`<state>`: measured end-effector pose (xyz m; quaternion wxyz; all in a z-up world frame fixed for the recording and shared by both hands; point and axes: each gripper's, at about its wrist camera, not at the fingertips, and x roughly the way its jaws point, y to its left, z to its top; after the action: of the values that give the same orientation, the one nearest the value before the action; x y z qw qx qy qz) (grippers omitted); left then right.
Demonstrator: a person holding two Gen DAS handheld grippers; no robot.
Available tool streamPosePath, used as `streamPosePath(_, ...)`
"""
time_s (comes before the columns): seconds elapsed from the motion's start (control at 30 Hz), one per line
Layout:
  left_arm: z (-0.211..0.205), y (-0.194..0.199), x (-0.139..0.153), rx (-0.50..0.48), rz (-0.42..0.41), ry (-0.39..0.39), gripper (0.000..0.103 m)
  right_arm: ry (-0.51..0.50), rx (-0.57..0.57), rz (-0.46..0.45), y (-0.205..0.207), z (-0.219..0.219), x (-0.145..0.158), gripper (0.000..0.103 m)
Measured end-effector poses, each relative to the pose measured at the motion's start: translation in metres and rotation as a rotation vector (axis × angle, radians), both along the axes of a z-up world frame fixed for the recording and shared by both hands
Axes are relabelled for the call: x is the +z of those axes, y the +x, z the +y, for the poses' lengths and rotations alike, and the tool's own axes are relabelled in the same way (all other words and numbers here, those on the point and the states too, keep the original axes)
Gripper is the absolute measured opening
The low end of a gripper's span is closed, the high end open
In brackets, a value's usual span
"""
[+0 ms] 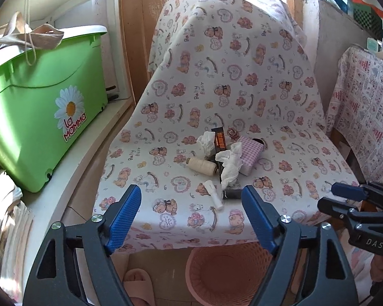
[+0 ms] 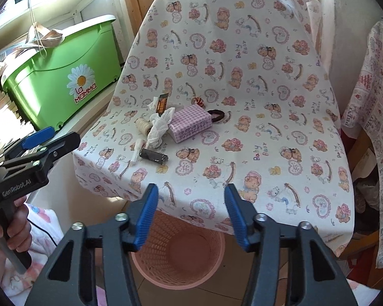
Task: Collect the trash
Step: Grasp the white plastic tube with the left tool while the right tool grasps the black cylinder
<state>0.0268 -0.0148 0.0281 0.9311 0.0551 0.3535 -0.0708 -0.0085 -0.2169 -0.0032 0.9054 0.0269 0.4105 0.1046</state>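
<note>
Both my jaws stand spread, with nothing between them. Ahead of my left gripper (image 1: 191, 215) and my right gripper (image 2: 191, 216), on the bear-printed cloth (image 1: 242, 76), I count two crumpled white tissues (image 1: 229, 164), one cream thread spool (image 1: 201, 166), one pink checked box (image 2: 190, 126) and one dark cylinder (image 2: 153, 156). Below my jaws, the perforated pink plastic basket (image 2: 177, 260) is partly hidden.
</note>
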Motion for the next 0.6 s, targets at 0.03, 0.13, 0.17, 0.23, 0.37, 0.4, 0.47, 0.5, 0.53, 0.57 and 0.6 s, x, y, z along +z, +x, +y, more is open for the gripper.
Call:
streamPosePath(0.03,-0.002,0.006,0.001,0.000,0.006,0.020,0.077,-0.004,0.007,0.000,0.004,-0.001,0.003,0.048)
streamPosePath(0.13,-0.004,0.022,-0.003,-0.009,0.010,0.032,0.074,0.001,0.015,-0.009,0.017,-0.007,0.012,0.048)
streamPosePath(0.17,-0.004,0.027,-0.007,-0.018,0.019,0.027,0.072,0.014,0.012,-0.010,0.022,-0.010,0.015,0.048)
streamPosePath(0.23,-0.005,0.036,-0.020,-0.032,0.051,-0.004,0.057,0.015,-0.006,-0.018,0.033,-0.015,0.018,0.048)
streamPosePath(0.37,-0.013,0.048,-0.056,-0.061,0.155,-0.074,0.041,0.012,-0.047,-0.030,0.052,-0.023,0.010,0.048)
streamPosePath(0.4,-0.016,0.050,-0.063,-0.067,0.172,-0.075,0.039,0.032,-0.065,-0.021,0.055,-0.026,0.006,0.048)
streamPosePath(0.47,-0.023,0.050,-0.070,-0.090,0.182,-0.089,0.038,0.070,-0.101,-0.006,0.059,-0.030,-0.002,0.048)
streamPosePath(0.5,-0.026,0.051,-0.072,-0.100,0.181,-0.084,0.038,0.078,-0.107,-0.002,0.060,-0.030,-0.005,0.048)
streamPosePath(0.53,-0.030,0.052,-0.074,-0.105,0.181,-0.063,0.038,0.076,-0.108,0.000,0.062,-0.028,-0.007,0.048)
streamPosePath(0.57,-0.033,0.054,-0.077,-0.100,0.182,-0.035,0.038,0.067,-0.107,-0.003,0.063,-0.026,-0.009,0.048)
streamPosePath(0.6,-0.035,0.056,-0.079,-0.095,0.183,-0.023,0.038,0.058,-0.103,-0.008,0.064,-0.024,-0.009,0.048)
